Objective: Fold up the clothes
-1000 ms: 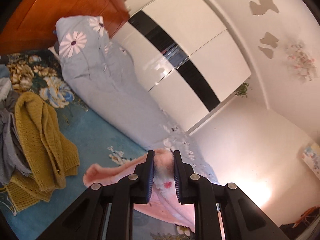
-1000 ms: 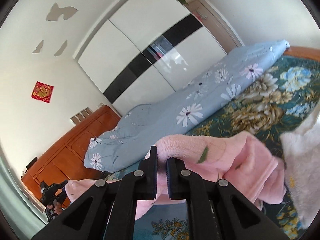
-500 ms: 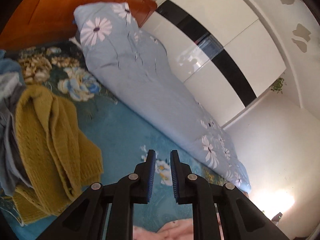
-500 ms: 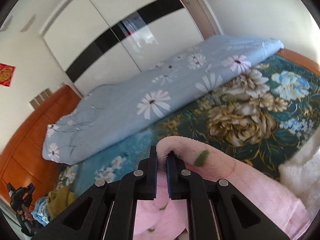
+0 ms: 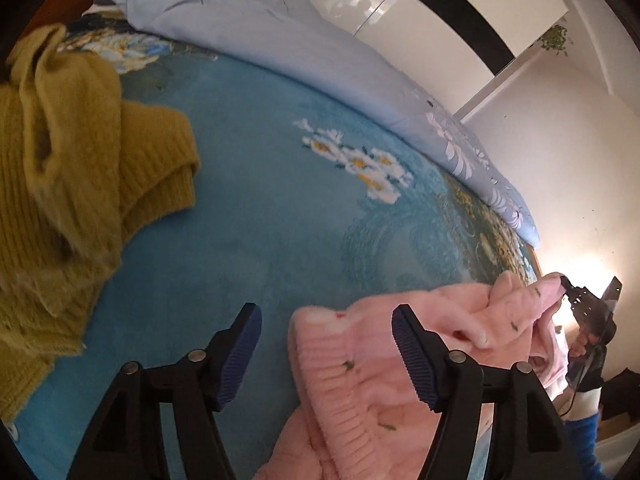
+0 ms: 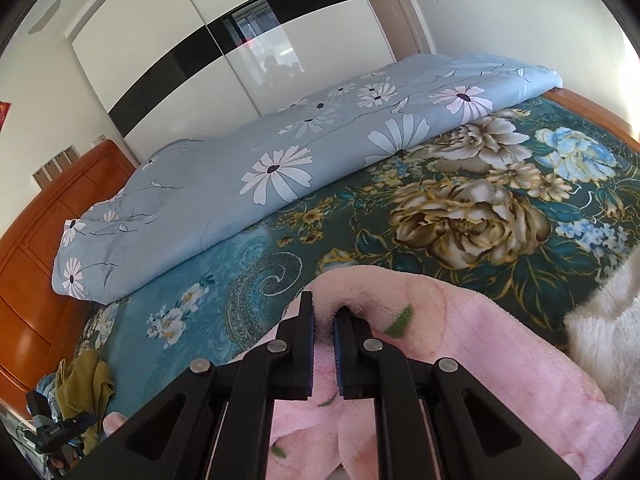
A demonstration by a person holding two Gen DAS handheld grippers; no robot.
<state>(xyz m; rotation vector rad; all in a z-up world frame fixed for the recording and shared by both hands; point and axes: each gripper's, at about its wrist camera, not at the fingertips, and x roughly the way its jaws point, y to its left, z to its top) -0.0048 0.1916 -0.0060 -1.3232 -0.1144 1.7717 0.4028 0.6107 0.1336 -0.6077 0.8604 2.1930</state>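
Two grippers worked one fluffy pink garment (image 5: 360, 364) lying on the bed's plush teal floral blanket (image 5: 248, 200). The left gripper (image 5: 326, 354) had just been opening, its ribbed blue-padded jaws standing apart with the garment's ribbed cuff loose between them. The right gripper (image 6: 323, 344) had its jaws clamped on a soft rounded fold of that fleece, near a chunky mustard knit sweater (image 5: 60, 184).

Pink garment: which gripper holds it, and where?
Right gripper pinches a fold at the edge of the pink garment. Left gripper has just been opening; its ribbed cuff lies between, unpinched.
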